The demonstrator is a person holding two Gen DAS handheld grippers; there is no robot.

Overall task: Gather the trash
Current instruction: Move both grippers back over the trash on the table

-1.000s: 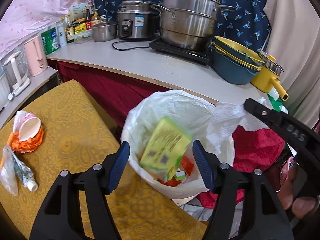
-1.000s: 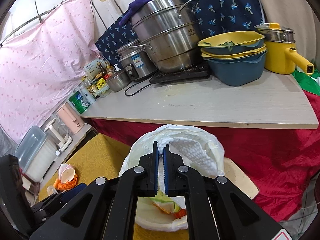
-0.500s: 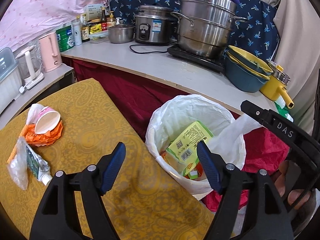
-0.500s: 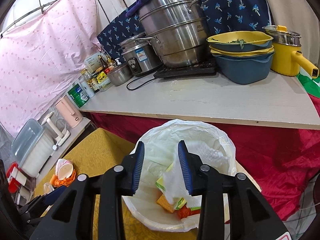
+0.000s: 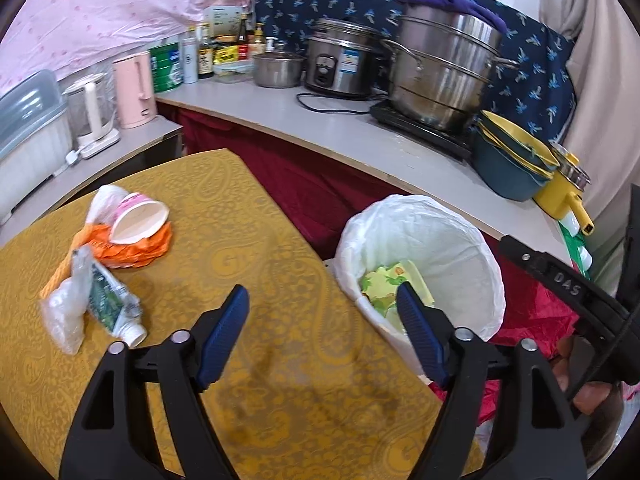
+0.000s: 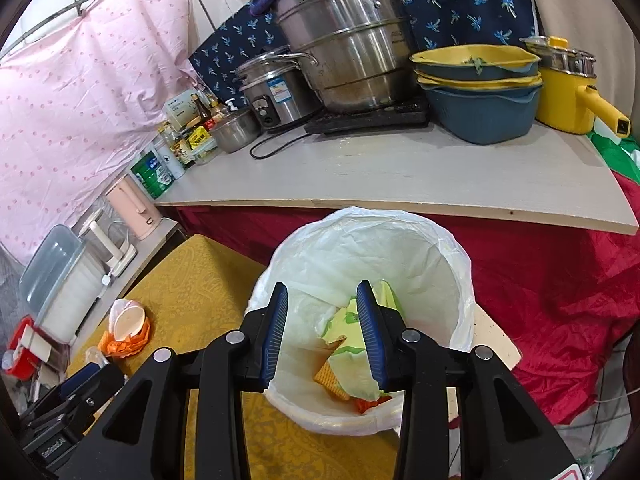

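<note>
**Both claws empty, trash split between bin and desk**

I am holding the left claw over the yellow patterned desk, close to its right edge. Its blue pads are standing wide apart with nothing between them, and its jaws have just been opening further. Through the gap I am seeing only bare cloth.

I am keeping the right claw above the white-lined trash bin, which is standing just off the desk's right edge, against the red cloth hanging below the counter. This claw's pads are parted to a moderate gap and are gripping nothing; its jaws have recently been opening. Down between the pads I am looking into the bin, where a yellow-green wrapper is lying on top of an orange cracker packet and some white paper.

More trash is waiting near the desk's far left corner. A pink-rimmed paper cup is lying on its side, mouth toward the bin, resting on a crumpled orange wrapper. Just beside them, nearer to me, a green tube with a white cap is lying touching a clear plastic bag.

In the right wrist view, the left claw's black frame is showing at the lower left corner.
</note>
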